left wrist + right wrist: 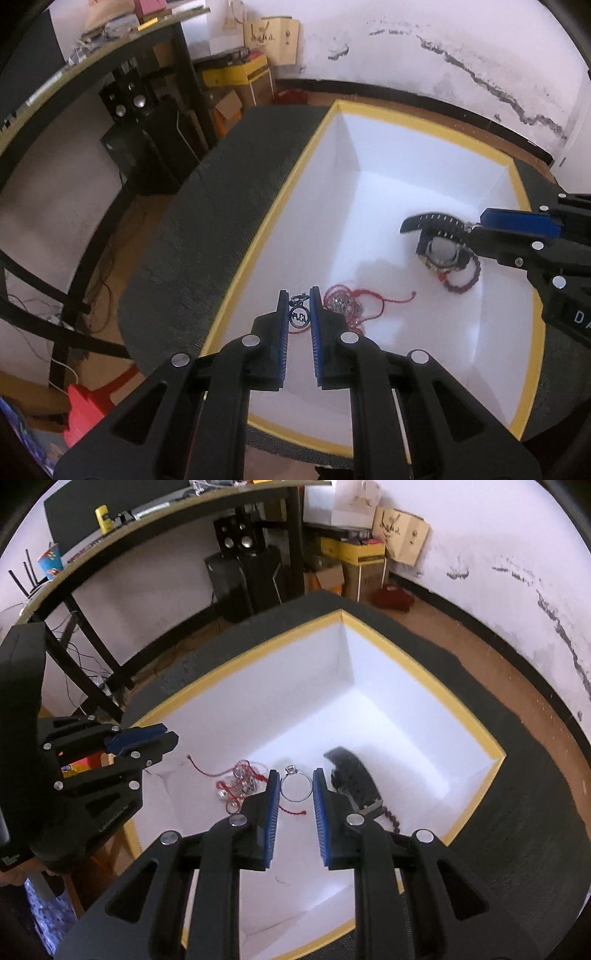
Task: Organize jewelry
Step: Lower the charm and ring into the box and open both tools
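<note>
A white box with a yellow rim [258,225] [436,686] sits on a dark mat. My left gripper [300,295] is shut on a small round metal pendant with a chain [298,314], held over the box floor. Beside it lies a silver chain tangled with red cord [347,302] [240,779]. My right gripper [295,775] is shut on a silver ring with a stone [295,786]; it also shows in the left wrist view [476,229]. A black watch [439,243] [351,771] and a dark red bead bracelet [465,280] [391,818] lie under it.
The dark textured mat [207,229] [517,812] surrounds the box. A black desk frame [184,74], speakers [240,539] and cardboard boxes [354,561] stand behind. A red object [85,410] lies on the wooden floor at the left.
</note>
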The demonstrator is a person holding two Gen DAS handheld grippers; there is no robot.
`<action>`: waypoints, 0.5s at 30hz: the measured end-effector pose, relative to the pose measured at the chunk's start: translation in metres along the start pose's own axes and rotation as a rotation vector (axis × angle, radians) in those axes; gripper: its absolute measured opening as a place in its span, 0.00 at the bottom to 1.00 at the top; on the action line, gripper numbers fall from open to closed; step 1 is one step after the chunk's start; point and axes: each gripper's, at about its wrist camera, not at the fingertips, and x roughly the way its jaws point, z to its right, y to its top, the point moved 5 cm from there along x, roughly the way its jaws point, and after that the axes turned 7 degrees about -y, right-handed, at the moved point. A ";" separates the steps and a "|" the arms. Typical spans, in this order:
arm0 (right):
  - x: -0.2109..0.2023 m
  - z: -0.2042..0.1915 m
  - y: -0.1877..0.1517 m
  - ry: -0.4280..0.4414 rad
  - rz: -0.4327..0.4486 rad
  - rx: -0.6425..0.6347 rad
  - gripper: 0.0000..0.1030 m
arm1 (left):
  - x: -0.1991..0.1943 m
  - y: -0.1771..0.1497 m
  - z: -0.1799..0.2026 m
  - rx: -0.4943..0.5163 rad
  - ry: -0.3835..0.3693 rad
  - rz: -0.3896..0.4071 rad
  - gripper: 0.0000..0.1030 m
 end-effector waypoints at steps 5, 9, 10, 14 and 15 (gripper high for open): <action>0.018 0.001 -0.008 -0.005 -0.032 0.002 0.18 | 0.016 -0.006 0.003 0.003 -0.005 -0.020 0.11; 0.028 0.006 -0.013 -0.017 -0.057 0.004 0.18 | 0.022 -0.007 0.008 0.009 -0.005 -0.028 0.11; 0.030 0.008 -0.013 -0.026 -0.058 0.002 0.18 | 0.023 -0.007 0.008 0.012 -0.004 -0.028 0.10; 0.035 0.012 -0.014 -0.034 -0.067 0.008 0.18 | 0.026 -0.009 0.008 0.010 -0.003 -0.035 0.11; 0.036 0.013 -0.014 -0.036 -0.069 0.008 0.18 | 0.027 -0.010 0.008 0.011 -0.002 -0.038 0.11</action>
